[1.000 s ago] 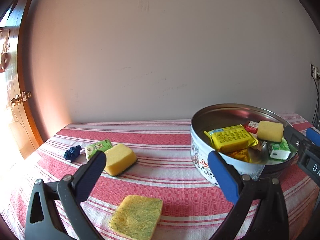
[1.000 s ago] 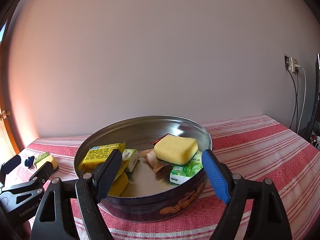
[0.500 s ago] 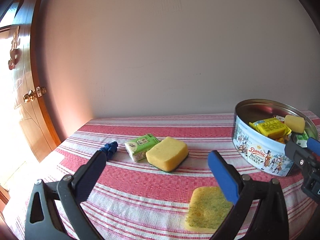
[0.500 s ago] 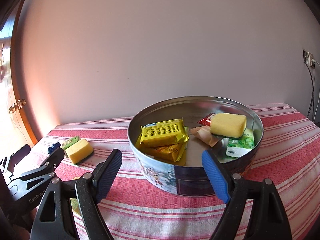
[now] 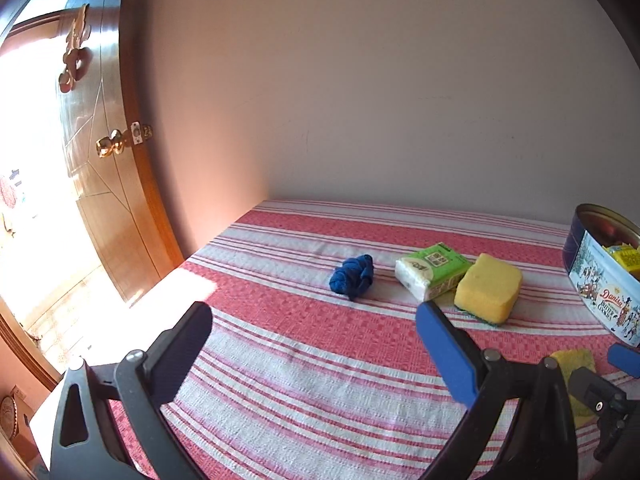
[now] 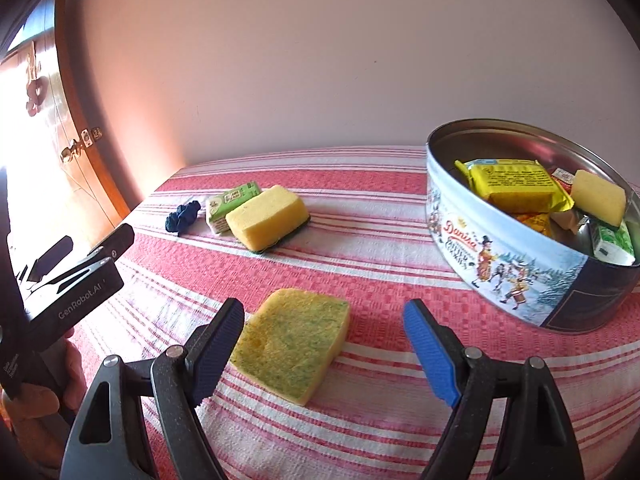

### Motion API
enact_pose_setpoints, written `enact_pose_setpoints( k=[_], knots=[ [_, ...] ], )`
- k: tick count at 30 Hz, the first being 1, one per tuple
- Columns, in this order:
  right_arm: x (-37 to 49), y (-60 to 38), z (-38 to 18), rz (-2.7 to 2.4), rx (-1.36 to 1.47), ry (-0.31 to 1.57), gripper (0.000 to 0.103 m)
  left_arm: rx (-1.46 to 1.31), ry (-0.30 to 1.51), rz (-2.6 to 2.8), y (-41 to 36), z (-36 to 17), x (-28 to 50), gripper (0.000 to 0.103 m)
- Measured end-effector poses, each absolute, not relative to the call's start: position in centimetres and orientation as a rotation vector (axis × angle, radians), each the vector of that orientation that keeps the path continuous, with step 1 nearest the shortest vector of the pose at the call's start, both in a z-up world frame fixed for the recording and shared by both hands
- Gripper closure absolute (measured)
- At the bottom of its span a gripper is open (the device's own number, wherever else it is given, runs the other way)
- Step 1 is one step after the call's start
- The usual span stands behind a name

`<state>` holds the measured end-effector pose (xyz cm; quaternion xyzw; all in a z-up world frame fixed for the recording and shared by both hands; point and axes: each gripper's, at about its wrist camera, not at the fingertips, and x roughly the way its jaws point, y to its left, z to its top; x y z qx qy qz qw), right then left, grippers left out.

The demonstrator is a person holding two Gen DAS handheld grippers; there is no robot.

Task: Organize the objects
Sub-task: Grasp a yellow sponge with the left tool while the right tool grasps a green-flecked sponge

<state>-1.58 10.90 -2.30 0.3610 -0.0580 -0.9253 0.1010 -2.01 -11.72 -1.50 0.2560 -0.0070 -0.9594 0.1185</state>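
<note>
We find both grippers, left [image 5: 314,350] and right [image 6: 324,350], spread wide and empty; right faces the flat sponge [image 6: 294,342], evidently bound for the tin [image 6: 516,276]

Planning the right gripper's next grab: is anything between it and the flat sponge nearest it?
Nothing visible: the right gripper is open, and the flat sponge lies on bare tablecloth just ahead of it.
</note>
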Motion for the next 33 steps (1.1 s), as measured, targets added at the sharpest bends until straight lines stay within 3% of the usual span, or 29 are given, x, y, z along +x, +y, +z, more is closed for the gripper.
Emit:
enact_pose_setpoints(
  k=[5, 6, 8, 13, 19, 25, 33],
  knots=[
    [-2.8, 8.4, -3.6, -2.680, 1.195, -0.081, 0.023, 0.784, 0.045, -2.807, -12.9, -1.9, -2.2, 0.000],
    [-2.9, 8.3, -3.6, -2.691, 1.198, -0.074, 0.025, 0.787, 0.035, -2.812, -12.7, -1.9, -2.2, 0.000],
    [-3.1, 8.3, -3.7, -2.701, 1.206, -0.038, 0.040, 0.796, -0.001, -2.820, -12.2, -2.0, -2.5, 0.000],
    [-3.4, 8.8, -3.2, -2.700, 1.158, 0.100, 0.048, 0.817, -0.089, -2.859, -10.8, -2.1, -3.0, 0.000],
    [-3.8, 12.7, 0.5, -2.864, 0.833, -0.065, 0.048, 0.837, -0.139, -2.976, -7.7, -1.7, -4.5, 0.000],
    [-3.8, 14.8, 0.9, -2.939, 0.750, -0.103, 0.047, 1.043, -0.183, -3.037, -3.4, -2.9, -9.2, 0.001],
    [-3.4, 15.9, 2.3, -2.956, 0.681, -0.091, 0.047, 1.334, -0.224, -2.998, 0.6, -5.4, -14.2, 0.015]
  ],
)
